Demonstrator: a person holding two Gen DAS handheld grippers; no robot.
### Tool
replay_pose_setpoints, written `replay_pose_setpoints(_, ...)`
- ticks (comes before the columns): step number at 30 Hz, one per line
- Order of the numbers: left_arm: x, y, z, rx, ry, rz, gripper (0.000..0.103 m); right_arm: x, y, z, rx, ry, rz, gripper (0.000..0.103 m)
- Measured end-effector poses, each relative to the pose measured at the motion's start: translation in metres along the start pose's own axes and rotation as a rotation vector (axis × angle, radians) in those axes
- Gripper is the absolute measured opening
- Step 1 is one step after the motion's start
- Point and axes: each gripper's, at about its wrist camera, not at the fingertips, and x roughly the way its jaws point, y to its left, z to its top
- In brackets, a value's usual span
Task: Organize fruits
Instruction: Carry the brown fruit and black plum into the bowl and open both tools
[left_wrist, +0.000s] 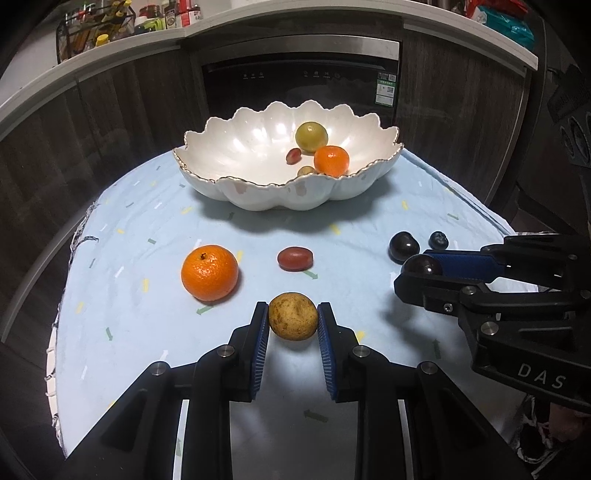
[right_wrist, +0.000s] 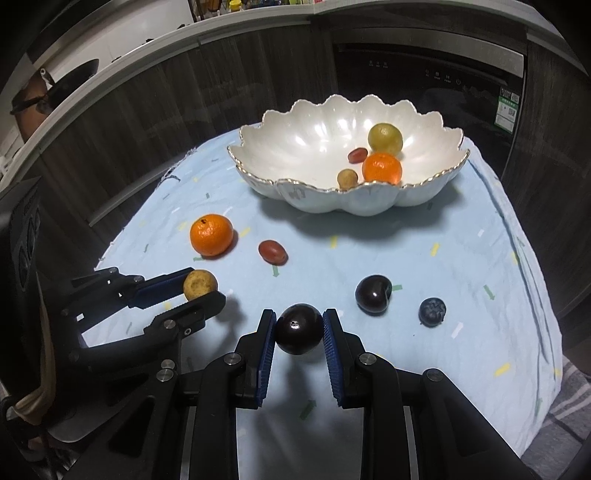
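My left gripper (left_wrist: 292, 320) is shut on a small tan, speckled round fruit (left_wrist: 293, 316), held just above the light blue cloth (left_wrist: 147, 314). My right gripper (right_wrist: 299, 328) is shut on a dark purple round fruit (right_wrist: 299, 328), also lifted slightly. Loose on the cloth lie an orange mandarin (left_wrist: 209, 272), a reddish oval fruit (left_wrist: 295, 258), another dark fruit (right_wrist: 373, 294) and a blueberry (right_wrist: 432, 312). The white scalloped bowl (left_wrist: 258, 192) at the back holds a green-yellow fruit (left_wrist: 311, 137), a mandarin (left_wrist: 331, 160), a small red fruit (left_wrist: 293, 155) and a small tan fruit (left_wrist: 306, 170).
The cloth covers a small table whose edges drop off at left (left_wrist: 55, 332) and right (right_wrist: 546, 295). Dark cabinets and an appliance front (left_wrist: 303, 77) stand behind the bowl. A counter (left_wrist: 110, 48) with bottles runs above.
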Motion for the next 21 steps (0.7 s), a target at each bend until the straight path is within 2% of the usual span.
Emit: replay_pose_setpoints(21, -0.015, 0.013, 0.035, -0.031, -0.025, 0.018, 0.027, -0.023, -0.006, 0.028, 0.006, -0.065, -0.057, 0.028)
